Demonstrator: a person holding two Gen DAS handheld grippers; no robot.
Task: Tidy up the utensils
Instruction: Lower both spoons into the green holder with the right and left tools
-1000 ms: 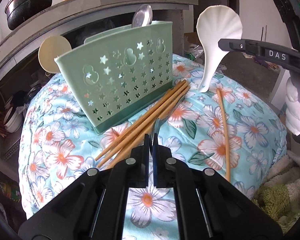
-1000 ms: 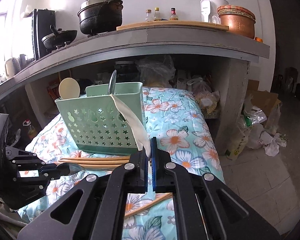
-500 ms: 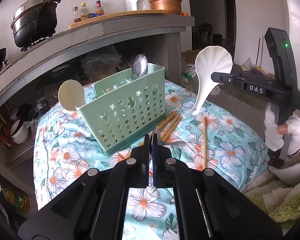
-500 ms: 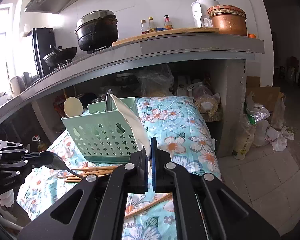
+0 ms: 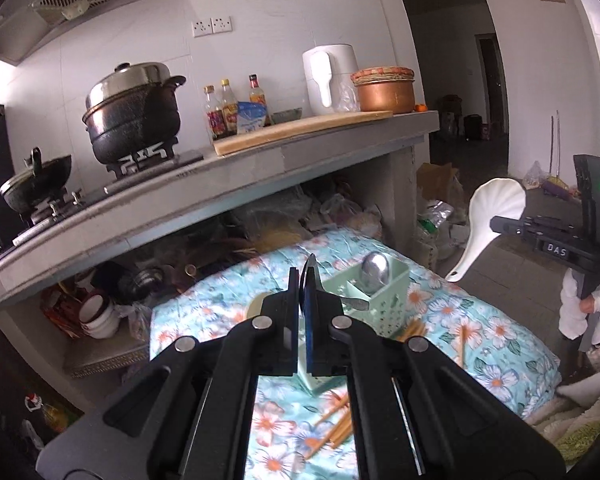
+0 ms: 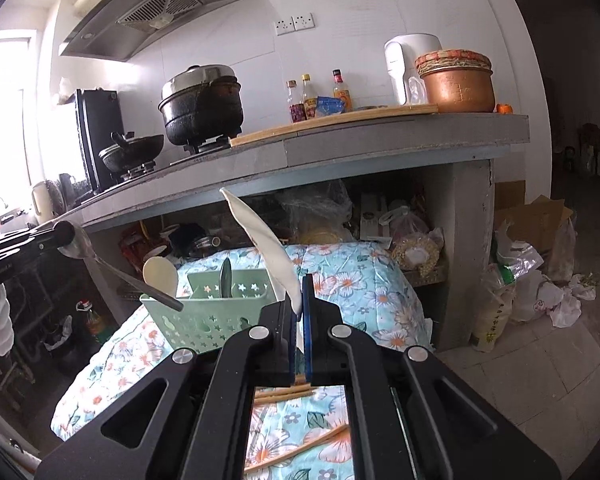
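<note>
Left tongs (image 5: pixel 303 280) are pressed together on a metal spoon (image 6: pixel 100 258), pinching it at the bowl end; handle slopes down toward the basket. In the right-wrist view the spoon sits at mid left of frame, its handle tip just over the near left corner of the green basket (image 6: pixel 208 300).

Right tongs (image 6: pixel 302 292) pinch the handle end of a white ladle (image 5: pixel 488 220). Its shell-shaped scoop points up and away, long axis tilted toward upper left of the right-wrist frame. Seen from the left wrist it hangs at mid right, well apart from the basket.

Basket stands on a flowered cloth (image 5: pixel 480 344), lower centre in both views, star cut-outs in its wall, two slots. One slot already has a steel spoon (image 5: pixel 374 270), bowl up; a pale round scoop (image 6: pixel 160 274) sticks up at its left end. Chopsticks (image 5: pixel 336 428) lie loose on the cloth.

Looks like the left hand is nearer: spoon handle points down at the basket, so it likely drops in first.
</note>
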